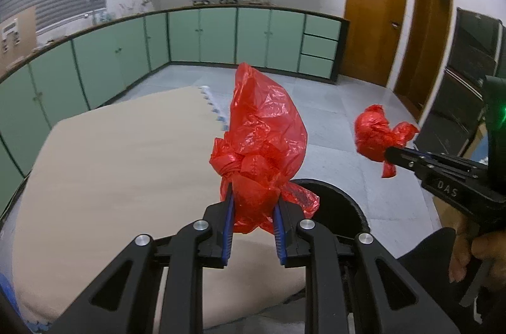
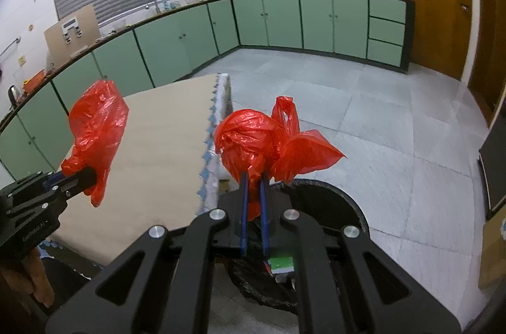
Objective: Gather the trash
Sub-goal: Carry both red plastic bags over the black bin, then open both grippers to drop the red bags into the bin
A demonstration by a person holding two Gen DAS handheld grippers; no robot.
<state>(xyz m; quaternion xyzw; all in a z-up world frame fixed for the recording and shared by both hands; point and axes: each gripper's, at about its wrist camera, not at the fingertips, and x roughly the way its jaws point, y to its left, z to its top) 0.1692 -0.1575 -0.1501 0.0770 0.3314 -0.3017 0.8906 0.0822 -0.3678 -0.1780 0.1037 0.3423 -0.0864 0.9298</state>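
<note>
My left gripper (image 1: 253,201) is shut on the bunched end of a long knotted red plastic bag (image 1: 265,125), held in the air over the table edge. That same bag (image 2: 95,125) and the left gripper (image 2: 83,177) show at the left of the right wrist view. My right gripper (image 2: 253,179) is shut on the neck of a rounder tied red bag (image 2: 246,141), which hangs above a black bin (image 2: 344,201). In the left wrist view the right gripper (image 1: 390,155) holds this second bag (image 1: 373,131) at the right, and the bin rim (image 1: 341,198) lies under my left fingers.
A table with a beige cover (image 1: 126,163) fills the left. Inside the black-lined bin lies a green and white package (image 2: 280,264). Green cabinets (image 2: 284,17) line the walls, wooden doors (image 1: 373,24) stand at the right, and grey floor tiles (image 2: 379,128) spread beyond the bin.
</note>
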